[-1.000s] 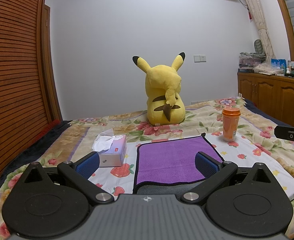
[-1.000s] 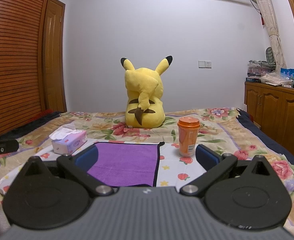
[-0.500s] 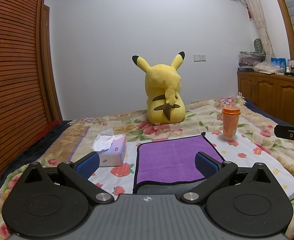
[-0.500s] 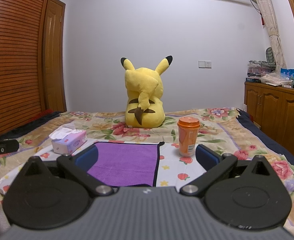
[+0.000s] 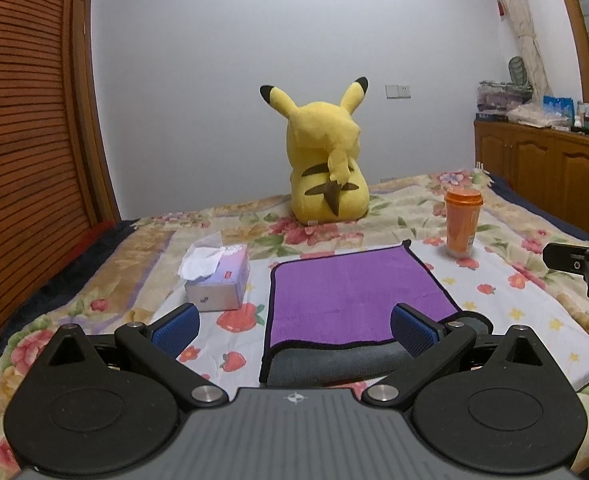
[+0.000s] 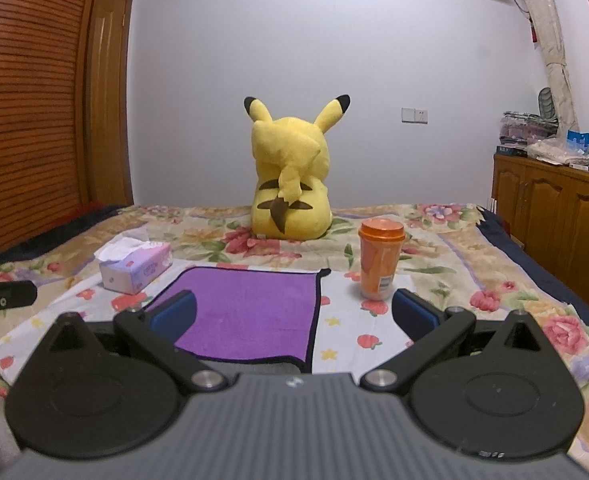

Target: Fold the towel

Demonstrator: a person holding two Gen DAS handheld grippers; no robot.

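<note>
Left gripper (image 5: 294,330): jaws spread wide, blue pads holding nothing, poised above the near edge of the towel.
Right gripper (image 6: 294,316): jaws spread wide and empty, hanging over the towel's near right corner.
Towel (image 5: 354,296): purple plush cloth with a dark bound edge, lying flat on the bed, its near edge turned over to show a grey underside.
Bed (image 5: 514,304): covered in a floral spread, with a white strawberry-print sheet under the towel.
Tissue box (image 5: 222,280): pale cardboard, just left of the towel, a white tissue sticking out.
Orange cup (image 6: 380,262): upright, lidded, near the towel's far right corner.
Plush toy (image 6: 290,176): yellow, seated behind, facing the white wall.
Room: slatted wooden door left, wooden cabinet (image 6: 554,204) right.
</note>
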